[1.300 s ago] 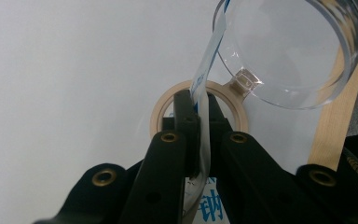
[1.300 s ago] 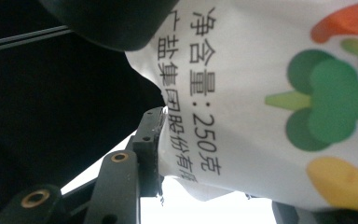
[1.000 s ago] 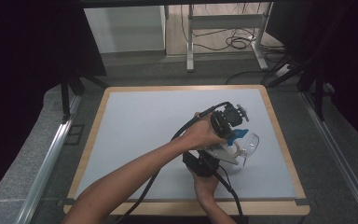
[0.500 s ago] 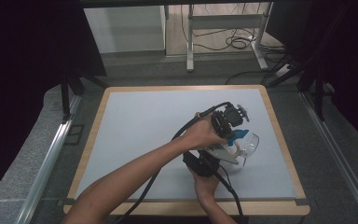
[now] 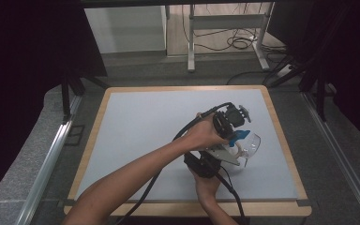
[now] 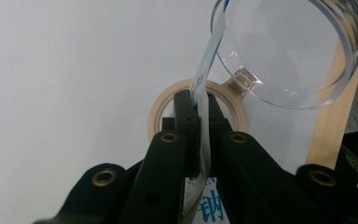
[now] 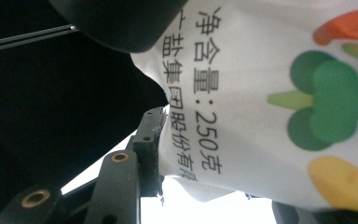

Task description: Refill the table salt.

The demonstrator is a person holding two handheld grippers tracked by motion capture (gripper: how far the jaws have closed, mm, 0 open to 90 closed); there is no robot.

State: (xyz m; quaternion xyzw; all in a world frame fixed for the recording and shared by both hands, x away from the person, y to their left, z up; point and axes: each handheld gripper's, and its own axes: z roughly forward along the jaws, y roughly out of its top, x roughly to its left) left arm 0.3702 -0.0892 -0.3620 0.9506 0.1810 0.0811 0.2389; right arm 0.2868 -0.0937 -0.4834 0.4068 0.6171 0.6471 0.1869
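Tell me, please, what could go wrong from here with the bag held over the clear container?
1. The left gripper pinches just the thin top edge of the bag; it might slip out or tear.
2. The clear container stands loose on the table, near its wooden edge; a nudge from the bag could shift or tip it.
3. The right gripper presses the printed bag side; squeezing could spill contents beside the container.

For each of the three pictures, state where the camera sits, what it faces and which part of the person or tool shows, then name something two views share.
High view: above the near side, looking down on the table; both forearms, left gripper, right gripper.
Left gripper view: rides the left gripper, whose jaws pinch the packet's edge; faces a clear container and tape ring.
Right gripper view: rides the right gripper; one jaw presses the printed packet.
Shared: the clear container.
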